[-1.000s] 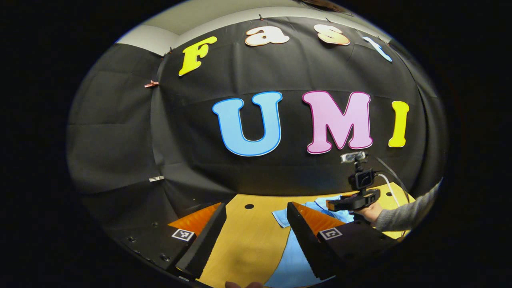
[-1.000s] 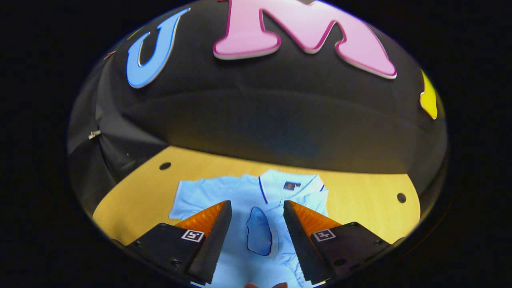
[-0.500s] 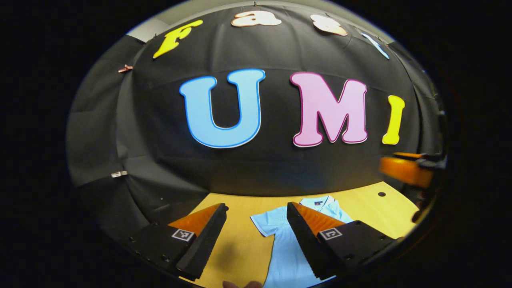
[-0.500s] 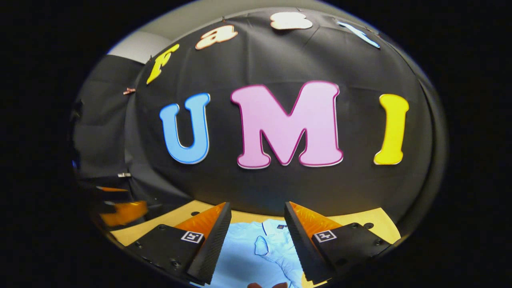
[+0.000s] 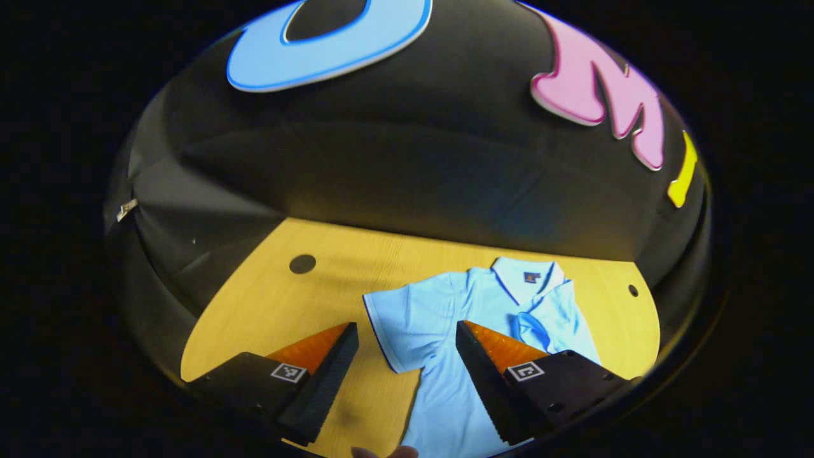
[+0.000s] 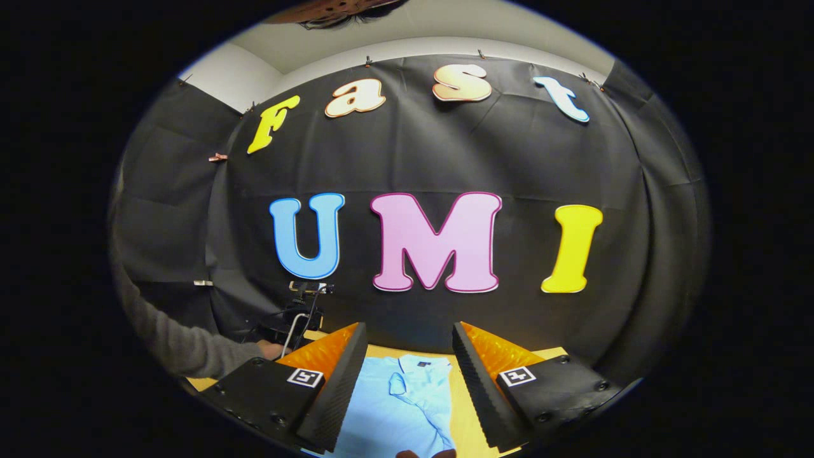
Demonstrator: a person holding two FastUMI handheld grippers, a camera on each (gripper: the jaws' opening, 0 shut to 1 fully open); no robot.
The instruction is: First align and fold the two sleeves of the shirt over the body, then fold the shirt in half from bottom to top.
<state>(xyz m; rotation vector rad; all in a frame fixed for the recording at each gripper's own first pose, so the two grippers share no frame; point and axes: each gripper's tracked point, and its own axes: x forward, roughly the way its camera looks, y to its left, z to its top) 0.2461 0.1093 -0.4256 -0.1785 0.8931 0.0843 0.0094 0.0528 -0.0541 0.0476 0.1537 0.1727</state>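
Note:
A light blue polo shirt (image 5: 483,305) lies flat on the wooden table (image 5: 267,305), collar toward the wall. One sleeve (image 5: 531,331) lies folded over the body. The other sleeve (image 5: 400,324) is spread out to the side. My left gripper (image 5: 407,362) hovers open just above that spread sleeve, whose hem lies between the fingers. My right gripper (image 6: 407,381) is open and empty, held back and higher, with the shirt (image 6: 394,407) seen low between its fingers. A hand in a grey sleeve (image 6: 184,346) holds the left gripper's housing (image 6: 300,315) at the far left.
The table has small round holes (image 5: 303,263) near its back corners. The black cloth wall (image 5: 407,178) rises right behind the table. Bare wood lies left of the shirt.
My left gripper tipped down and moved in over the spread sleeve. My right gripper pulled back from the shirt and tilted up toward the wall.

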